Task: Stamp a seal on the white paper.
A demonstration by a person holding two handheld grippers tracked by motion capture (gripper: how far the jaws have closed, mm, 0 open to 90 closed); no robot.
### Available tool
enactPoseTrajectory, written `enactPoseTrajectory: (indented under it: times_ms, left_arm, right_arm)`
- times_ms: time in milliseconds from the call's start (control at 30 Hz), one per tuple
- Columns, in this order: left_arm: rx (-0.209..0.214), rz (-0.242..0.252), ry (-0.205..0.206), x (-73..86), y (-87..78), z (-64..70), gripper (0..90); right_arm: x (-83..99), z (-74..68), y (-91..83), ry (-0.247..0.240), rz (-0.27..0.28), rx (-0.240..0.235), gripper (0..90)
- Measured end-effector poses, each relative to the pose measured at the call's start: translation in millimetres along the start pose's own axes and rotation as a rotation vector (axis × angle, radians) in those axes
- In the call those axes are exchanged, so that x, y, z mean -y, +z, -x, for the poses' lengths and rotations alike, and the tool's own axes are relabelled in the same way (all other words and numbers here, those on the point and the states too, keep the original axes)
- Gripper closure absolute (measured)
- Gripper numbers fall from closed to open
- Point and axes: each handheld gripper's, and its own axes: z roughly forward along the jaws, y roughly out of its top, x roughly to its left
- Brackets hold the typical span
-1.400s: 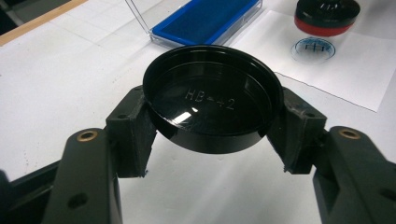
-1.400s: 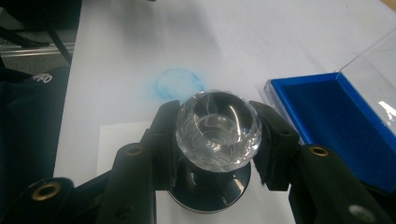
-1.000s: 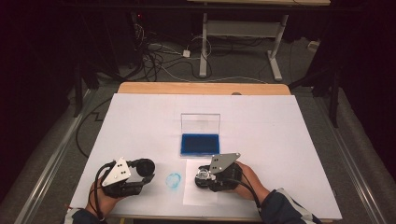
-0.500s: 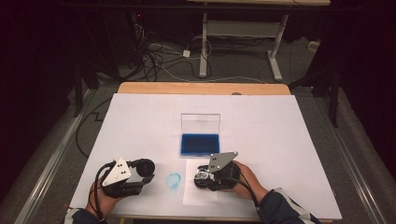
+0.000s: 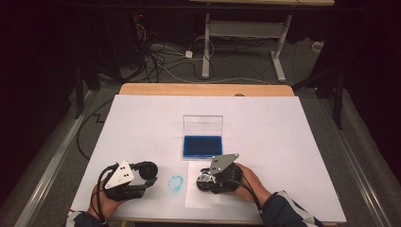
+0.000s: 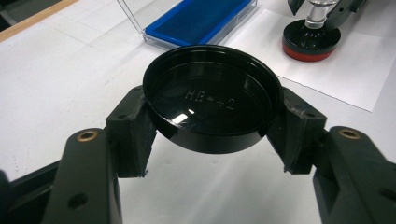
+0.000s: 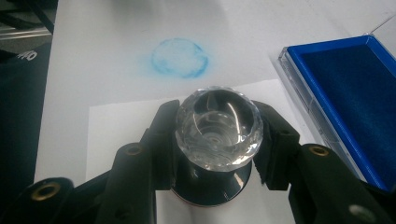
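My right tongs (image 7: 217,140) stayed clamped on the stamp (image 7: 218,127), pressed on the paper sheet (image 5: 198,198). Nothing shifted, so the imprint was forming. Left tongs (image 6: 212,135) gripped the black cap (image 6: 212,98).

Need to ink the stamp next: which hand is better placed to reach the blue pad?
Right. The right gripper already grips the stamp, on the paper sheet just before the open ink pad. The left gripper holds the black cap.

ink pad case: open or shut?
Open. In the high view the ink pad case has its clear lid standing up behind the blue pad, which lies bare.
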Motion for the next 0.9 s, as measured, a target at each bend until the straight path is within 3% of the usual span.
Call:
enactPoseTrajectory:
  times_ms: [900]
  left_arm:
    - [0.002, 0.003, 0.0, -0.7, -0.4, 0.2, 36.3]
  right_arm:
    - [3.3, 2.6, 0.5, 0.028, 0.0, -0.022, 56.6]
